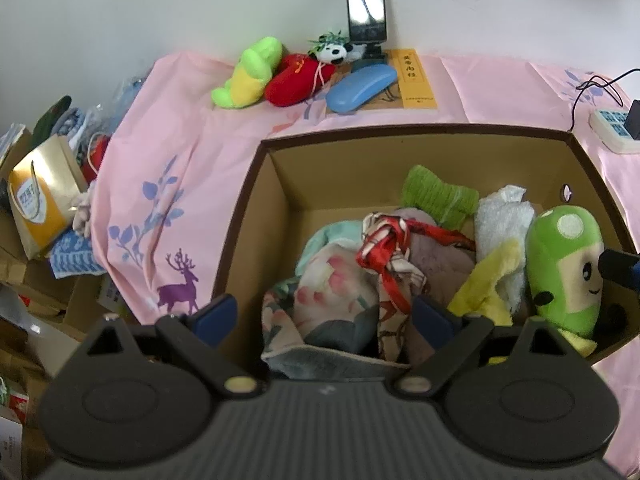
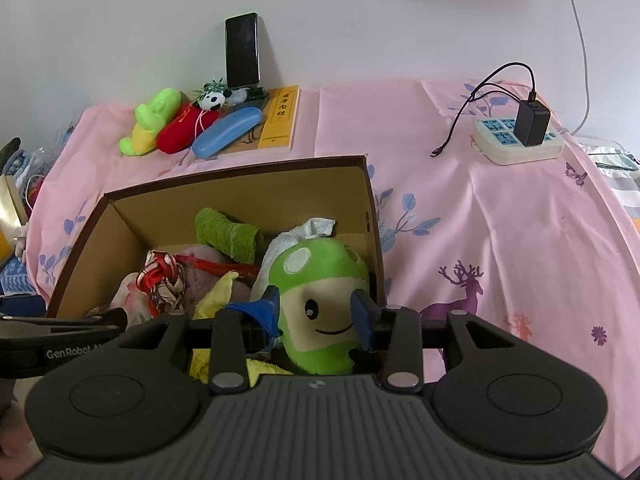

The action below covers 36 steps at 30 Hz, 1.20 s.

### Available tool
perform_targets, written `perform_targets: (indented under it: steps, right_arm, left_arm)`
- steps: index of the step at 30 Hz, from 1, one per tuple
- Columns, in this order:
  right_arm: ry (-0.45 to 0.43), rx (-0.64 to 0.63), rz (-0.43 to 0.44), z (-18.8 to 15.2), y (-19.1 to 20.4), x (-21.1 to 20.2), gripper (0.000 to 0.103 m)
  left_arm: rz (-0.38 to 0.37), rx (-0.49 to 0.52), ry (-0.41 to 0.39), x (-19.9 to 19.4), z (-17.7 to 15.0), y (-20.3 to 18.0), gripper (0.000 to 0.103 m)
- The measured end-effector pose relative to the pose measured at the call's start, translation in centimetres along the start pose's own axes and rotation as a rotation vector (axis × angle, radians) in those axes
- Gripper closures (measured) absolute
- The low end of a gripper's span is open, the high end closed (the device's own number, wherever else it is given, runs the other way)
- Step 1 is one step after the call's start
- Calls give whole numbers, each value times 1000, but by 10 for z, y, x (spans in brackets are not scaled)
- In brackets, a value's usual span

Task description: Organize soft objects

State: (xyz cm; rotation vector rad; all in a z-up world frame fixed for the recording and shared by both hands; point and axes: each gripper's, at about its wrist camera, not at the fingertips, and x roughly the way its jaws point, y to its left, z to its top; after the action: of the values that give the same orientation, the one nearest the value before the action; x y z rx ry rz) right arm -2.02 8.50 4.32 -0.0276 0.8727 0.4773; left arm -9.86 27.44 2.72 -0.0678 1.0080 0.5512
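Only the right wrist view shows the right gripper [image 2: 316,312] grasping the green plush [image 2: 320,304]; the left gripper [image 1: 324,316] (released) hovers over the box [image 1: 256,216], cloths at twelve o'clock.

Left tongs [image 1: 324,316] spread wide, angled down; right tongs [image 2: 316,314] narrower, angled down.

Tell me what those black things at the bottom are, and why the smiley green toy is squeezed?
They are two grabbers that a person holds, one in each hand. Each carries a camera looking along its two fingers, so you get one picture per hand. The right grabber has its blue fingers on both sides of the green toy, in the box. The left grabber is open over the cloths there. The box sits on a pink sheet. Behind it lie more plush toys, a blue case, a book and a phone.
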Motion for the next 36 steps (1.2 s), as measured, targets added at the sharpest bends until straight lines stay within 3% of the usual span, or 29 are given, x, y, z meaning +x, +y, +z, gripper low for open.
perform_targets:
  steps: [36]
  right_arm:
    - [24,16,-21,-1,1,13,80]
  left_arm:
    - [-13,10,9,20,-2,3,10]
